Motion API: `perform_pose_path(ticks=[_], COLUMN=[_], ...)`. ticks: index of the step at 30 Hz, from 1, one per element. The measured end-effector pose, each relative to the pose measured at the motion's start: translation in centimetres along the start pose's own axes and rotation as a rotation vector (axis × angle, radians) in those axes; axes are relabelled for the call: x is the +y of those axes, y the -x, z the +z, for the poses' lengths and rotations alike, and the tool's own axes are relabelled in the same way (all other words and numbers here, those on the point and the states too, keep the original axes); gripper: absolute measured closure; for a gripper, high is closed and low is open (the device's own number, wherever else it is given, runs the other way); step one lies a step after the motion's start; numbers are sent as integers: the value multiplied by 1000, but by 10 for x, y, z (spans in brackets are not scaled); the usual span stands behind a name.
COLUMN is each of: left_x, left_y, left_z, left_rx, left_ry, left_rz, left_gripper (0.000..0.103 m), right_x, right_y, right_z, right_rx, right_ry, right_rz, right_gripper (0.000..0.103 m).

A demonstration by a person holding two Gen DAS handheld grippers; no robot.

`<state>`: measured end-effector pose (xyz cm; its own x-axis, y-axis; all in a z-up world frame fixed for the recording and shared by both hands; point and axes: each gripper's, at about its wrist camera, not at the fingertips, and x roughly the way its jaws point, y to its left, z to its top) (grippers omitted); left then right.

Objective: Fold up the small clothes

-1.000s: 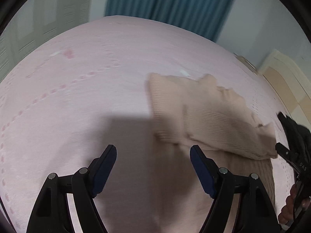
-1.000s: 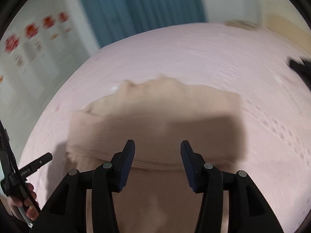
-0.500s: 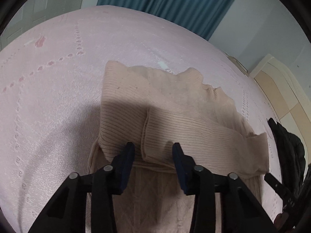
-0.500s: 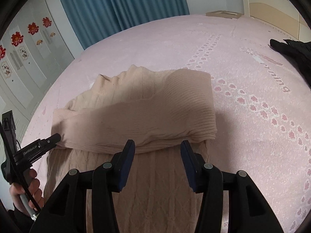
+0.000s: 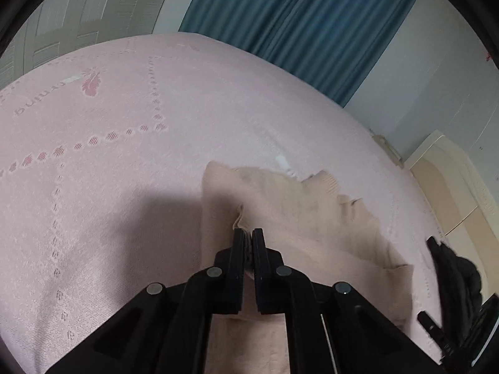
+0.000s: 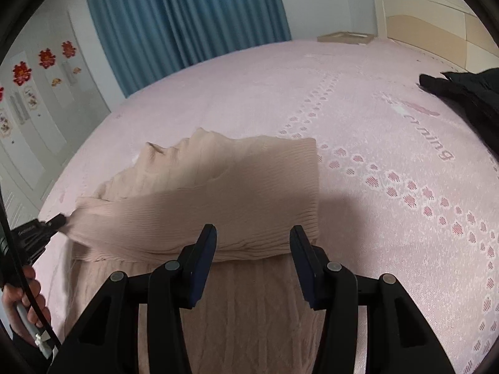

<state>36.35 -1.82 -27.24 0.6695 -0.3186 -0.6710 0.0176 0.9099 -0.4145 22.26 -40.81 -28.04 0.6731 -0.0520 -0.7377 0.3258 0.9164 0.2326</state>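
A beige knitted sweater (image 6: 218,187) lies on the pink bedspread (image 6: 374,124), with its sleeves folded across the body. In the left wrist view my left gripper (image 5: 248,237) is shut on the sweater's (image 5: 296,212) left edge and lifts a small fold of the knit. In the right wrist view the left gripper (image 6: 56,221) pinches that same edge at far left. My right gripper (image 6: 252,243) is open and empty, just above the lower edge of the folded sleeve, touching nothing.
A black garment (image 6: 467,99) lies on the bed at the right, also seen in the left wrist view (image 5: 455,280). Blue curtains (image 6: 187,15) hang behind the bed. A cream headboard (image 6: 430,15) stands at far right.
My left gripper has closed from open onto the sweater's left edge and raised it slightly. My right gripper has stayed open and barely moved.
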Motion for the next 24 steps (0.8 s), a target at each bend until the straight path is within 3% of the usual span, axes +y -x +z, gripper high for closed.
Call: perform_pose_path(ticks=[7,15,20,24], left_x=[14,6,-3,-2], left_y=[-2,-9,-19,-13], left_z=[-16,-12,-15,-14], left_rx=[48,73,69,65], left_ry=[19,-29,-97,-88], left_rz=[7,13,82,80], left_gripper=[95,76,76,76], right_x=[-17,-18,-22,-19], right_y=[-15,-42,-44,-43], right_z=[4,-3,-4,-6], right_rx=[14,107,116,107], right_ry=[-61,-38,-54,-43], right_rz=[-54,-130,-118,-135], right_gripper=[55,55,53,52])
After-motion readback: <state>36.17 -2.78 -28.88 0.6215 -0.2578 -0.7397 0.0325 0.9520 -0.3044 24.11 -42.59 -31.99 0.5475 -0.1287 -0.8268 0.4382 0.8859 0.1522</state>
